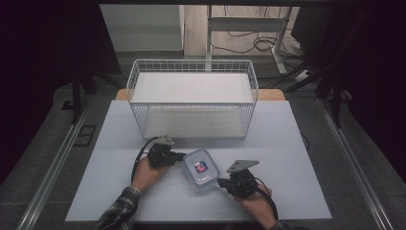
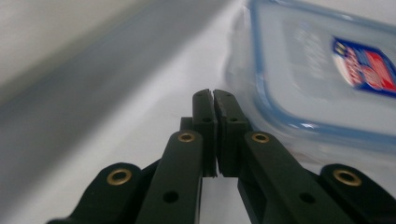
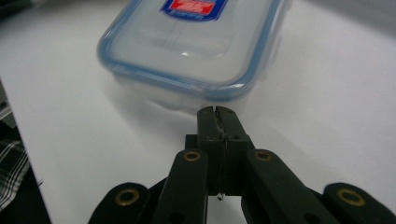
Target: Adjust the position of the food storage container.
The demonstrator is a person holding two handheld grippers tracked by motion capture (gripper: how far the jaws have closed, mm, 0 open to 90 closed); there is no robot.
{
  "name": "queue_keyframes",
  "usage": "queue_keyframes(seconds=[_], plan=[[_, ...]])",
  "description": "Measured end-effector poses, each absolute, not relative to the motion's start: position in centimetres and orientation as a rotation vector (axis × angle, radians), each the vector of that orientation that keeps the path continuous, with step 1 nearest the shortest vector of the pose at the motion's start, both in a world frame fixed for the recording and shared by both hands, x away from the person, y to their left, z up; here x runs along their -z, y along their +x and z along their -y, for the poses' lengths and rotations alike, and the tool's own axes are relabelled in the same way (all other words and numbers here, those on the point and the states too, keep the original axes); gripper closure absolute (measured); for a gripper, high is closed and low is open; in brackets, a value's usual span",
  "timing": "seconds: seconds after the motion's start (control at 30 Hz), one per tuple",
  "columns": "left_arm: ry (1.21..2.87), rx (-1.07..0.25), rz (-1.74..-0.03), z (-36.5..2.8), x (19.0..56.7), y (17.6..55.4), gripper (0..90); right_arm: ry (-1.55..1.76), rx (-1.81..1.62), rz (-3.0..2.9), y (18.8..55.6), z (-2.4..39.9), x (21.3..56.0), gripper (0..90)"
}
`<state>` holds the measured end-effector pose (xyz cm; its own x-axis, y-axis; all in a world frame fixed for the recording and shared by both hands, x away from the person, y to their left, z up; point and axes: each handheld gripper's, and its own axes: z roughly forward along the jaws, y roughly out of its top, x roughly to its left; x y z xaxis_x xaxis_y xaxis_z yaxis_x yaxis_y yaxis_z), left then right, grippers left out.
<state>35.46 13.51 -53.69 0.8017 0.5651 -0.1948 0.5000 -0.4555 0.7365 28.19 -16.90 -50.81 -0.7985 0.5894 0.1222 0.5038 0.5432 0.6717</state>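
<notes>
White table [image 1: 287, 143] in a dark room. Container [image 1: 201, 168] lies flat, long axis near-far; left hand-held gripper [image 1: 179, 156] and right hand-held gripper [image 1: 221, 182] closed, empty.

Wire basket [image 1: 191, 96] behind; bare table [image 1: 287, 143] around.

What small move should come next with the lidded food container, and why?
Probably open the left claw and set it on the container's near side latch. Both claws are shut with nothing between them: the left sits beside the clear food container with the blue-rimmed lid, the right claw just short of its end wall. The container rests on the white table, in front of the wire basket.
</notes>
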Motion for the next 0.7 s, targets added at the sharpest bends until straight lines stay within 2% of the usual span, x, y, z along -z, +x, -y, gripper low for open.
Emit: queue_keyframes(seconds=[0.27,0.43,0.7], plan=[[2.162,-0.087,-0.839,-14.2,53.2,33.1,90.0,0.981,-1.075,-2.633,29.5,17.0,50.9,88.8],[2.176,-0.125,-0.869,-14.2,52.7,30.1,90.0,1.017,-1.082,-2.634,30.6,17.0,51.1,88.7],[2.182,-0.111,-0.909,-13.9,53.0,26.7,89.3,0.973,-1.012,-2.751,28.9,17.2,51.3,87.8]])
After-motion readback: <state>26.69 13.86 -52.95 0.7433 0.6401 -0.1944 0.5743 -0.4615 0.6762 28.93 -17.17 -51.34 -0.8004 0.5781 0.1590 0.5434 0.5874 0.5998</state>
